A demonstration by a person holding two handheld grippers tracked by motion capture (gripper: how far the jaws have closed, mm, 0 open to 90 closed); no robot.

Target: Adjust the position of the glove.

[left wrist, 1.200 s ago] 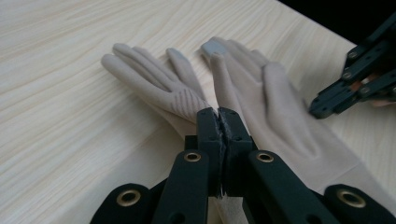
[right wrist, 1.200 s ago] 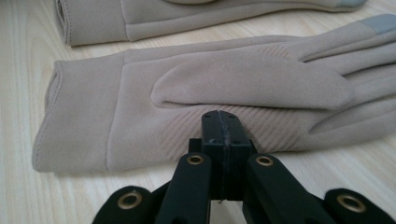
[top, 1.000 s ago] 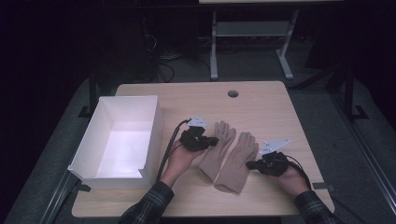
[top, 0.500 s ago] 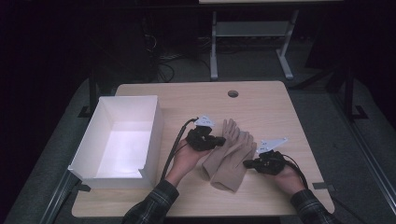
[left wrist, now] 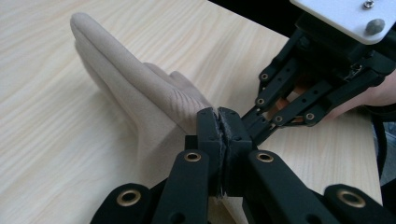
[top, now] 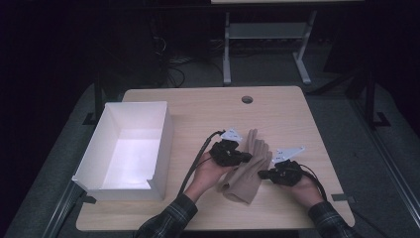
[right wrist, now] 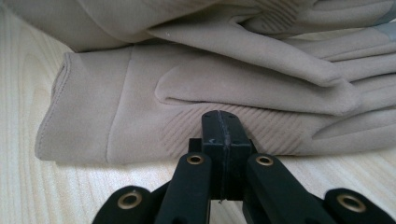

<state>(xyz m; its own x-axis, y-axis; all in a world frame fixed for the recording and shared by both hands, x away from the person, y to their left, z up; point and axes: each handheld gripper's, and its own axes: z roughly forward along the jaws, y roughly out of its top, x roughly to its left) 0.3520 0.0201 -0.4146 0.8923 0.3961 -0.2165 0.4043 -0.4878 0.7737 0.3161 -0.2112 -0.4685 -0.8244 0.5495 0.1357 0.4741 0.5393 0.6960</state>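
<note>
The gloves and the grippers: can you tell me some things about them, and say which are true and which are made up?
1. The gloves are beige. True.
2. The gloves are inside the white box. False: they lie on the table, to the right of the box.
3. The left gripper is wide open. False: in the left gripper view its jaws are pressed together at the glove.
4. The right gripper is at the right edge of the gloves. True.
5. The table has a round hole near its far edge. True.
</note>
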